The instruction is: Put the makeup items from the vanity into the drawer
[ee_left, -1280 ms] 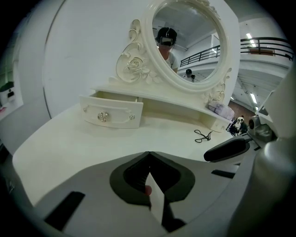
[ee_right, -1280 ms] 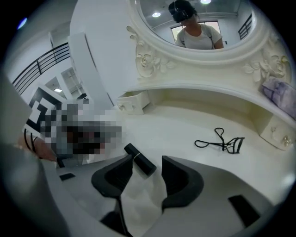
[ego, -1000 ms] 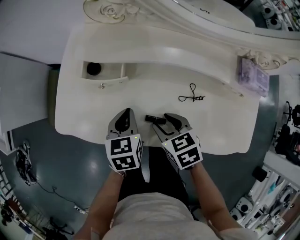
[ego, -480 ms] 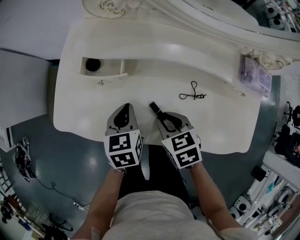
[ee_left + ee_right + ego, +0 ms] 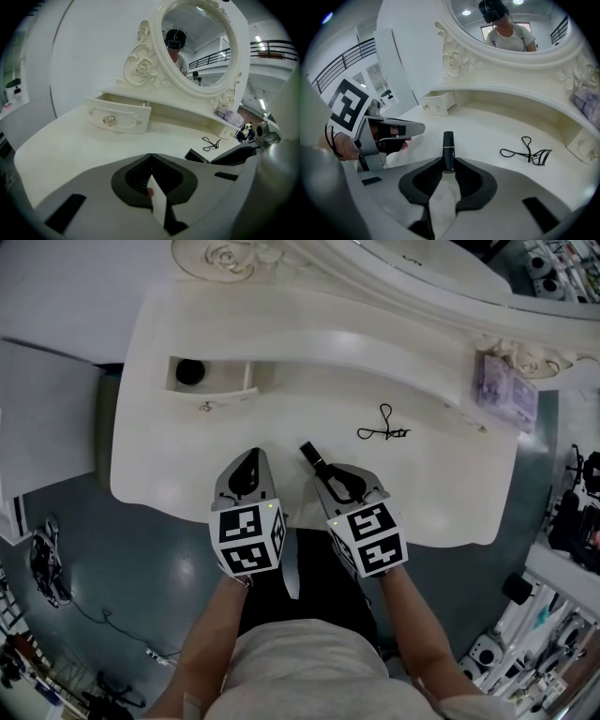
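A black makeup tube (image 5: 310, 455) with a gold band (image 5: 448, 147) sticks out ahead from my right gripper (image 5: 323, 468), which has just been closing and is shut on the tube's near end (image 5: 449, 164). It hangs just over the white vanity top (image 5: 422, 502). My left gripper (image 5: 251, 465) rests beside it on the left, its jaws shut with nothing in them (image 5: 151, 158). The small drawer (image 5: 211, 377) stands pulled open at the far left (image 5: 119, 118), with a black round item (image 5: 189, 373) inside. A black eyelash curler (image 5: 382, 431) lies on the top to the right (image 5: 527, 152).
A purple patterned pouch (image 5: 506, 390) sits on the right end of the raised shelf (image 5: 587, 105). The ornate mirror frame (image 5: 454, 58) rises behind the shelf. The vanity's front edge runs just under both grippers, with grey floor (image 5: 141, 568) below.
The tube lay crosswise on the top at the right gripper's tips. The right jaws closed on it, and it now points away along the gripper. The left gripper stayed put.
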A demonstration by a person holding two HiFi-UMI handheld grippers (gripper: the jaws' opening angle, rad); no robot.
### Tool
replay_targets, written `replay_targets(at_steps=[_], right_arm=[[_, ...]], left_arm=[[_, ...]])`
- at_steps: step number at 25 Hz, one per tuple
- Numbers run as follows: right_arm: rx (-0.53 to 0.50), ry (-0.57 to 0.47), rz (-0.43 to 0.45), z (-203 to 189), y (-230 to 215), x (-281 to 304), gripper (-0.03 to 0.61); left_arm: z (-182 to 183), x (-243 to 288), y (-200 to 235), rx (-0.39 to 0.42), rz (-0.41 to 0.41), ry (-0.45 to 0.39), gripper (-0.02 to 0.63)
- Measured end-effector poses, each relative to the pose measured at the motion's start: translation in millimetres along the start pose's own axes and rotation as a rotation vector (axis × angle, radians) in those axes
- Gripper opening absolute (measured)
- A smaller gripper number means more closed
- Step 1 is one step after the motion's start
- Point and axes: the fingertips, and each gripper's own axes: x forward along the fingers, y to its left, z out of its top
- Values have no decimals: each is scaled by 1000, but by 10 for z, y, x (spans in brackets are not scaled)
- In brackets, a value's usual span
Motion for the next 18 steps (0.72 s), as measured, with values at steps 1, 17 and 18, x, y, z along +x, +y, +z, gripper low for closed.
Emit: replay_targets(at_steps=[1,17,18], right_arm=[[-2,-5,-2,25,4,-15,97],[-84,-99,5,629,271,-210,97],[-92,-107,6,680,291,-222,97]], left_arm=[[17,-10,3,-1,0,-5,8],[447,-408,224,-44,43,-124,8],[488,-439,245,-45,47,-136,8]])
